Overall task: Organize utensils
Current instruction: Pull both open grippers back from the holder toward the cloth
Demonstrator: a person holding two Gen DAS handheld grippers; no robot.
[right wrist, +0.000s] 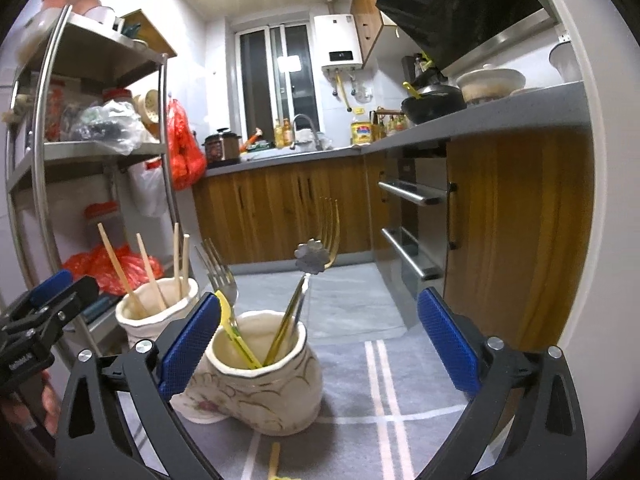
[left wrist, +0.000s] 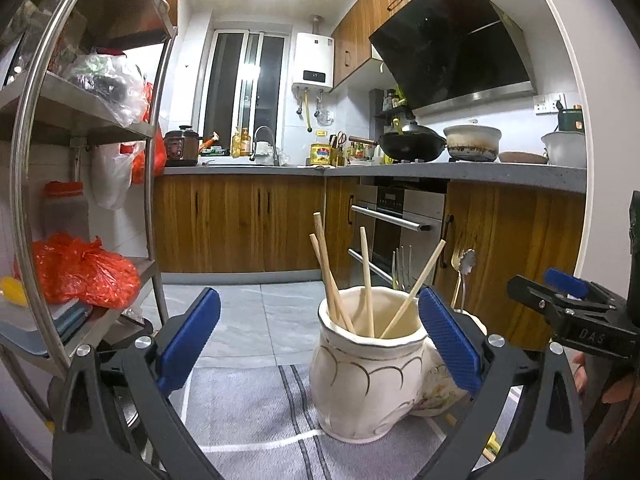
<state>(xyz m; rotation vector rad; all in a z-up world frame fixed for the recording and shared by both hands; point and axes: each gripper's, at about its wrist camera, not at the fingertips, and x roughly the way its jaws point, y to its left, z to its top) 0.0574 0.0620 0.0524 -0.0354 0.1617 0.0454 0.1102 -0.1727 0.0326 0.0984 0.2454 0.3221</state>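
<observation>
Two cream ceramic holders stand side by side, touching, on a grey striped cloth (left wrist: 256, 412) spread over the work surface. The chopstick holder (left wrist: 366, 364), scalloped with thin gold lines, carries several wooden chopsticks (left wrist: 366, 280) that lean apart above its rim. Just beside it on the right, the cutlery holder (right wrist: 264, 384), painted with a faint floral pattern, holds a silver fork (right wrist: 220, 270), a gold fork (right wrist: 331, 232), a flower-headed spoon (right wrist: 312, 258) and a yellow-handled utensil (right wrist: 236, 334), all standing handle-down and tilted. One more chopstick (right wrist: 274, 460) lies flat on the cloth in front of the cutlery holder. The left gripper (left wrist: 320, 336) hovers low before the chopstick holder with its blue-padded jaws spread wide and nothing between them; its right pad overlaps the holder's rim in the view, though contact cannot be judged. The right gripper (right wrist: 320, 336) faces the cutlery holder, jaws likewise spread wide and gripping nothing, its left pad close against the holder's left side. Beyond lie a grey tiled floor (left wrist: 256, 312), wooden cabinets (left wrist: 240, 224), a built-in oven (left wrist: 396, 224), a steel shelf rack (left wrist: 80, 120) with red plastic bags (left wrist: 86, 270), and a counter bearing a wok (left wrist: 412, 146).
</observation>
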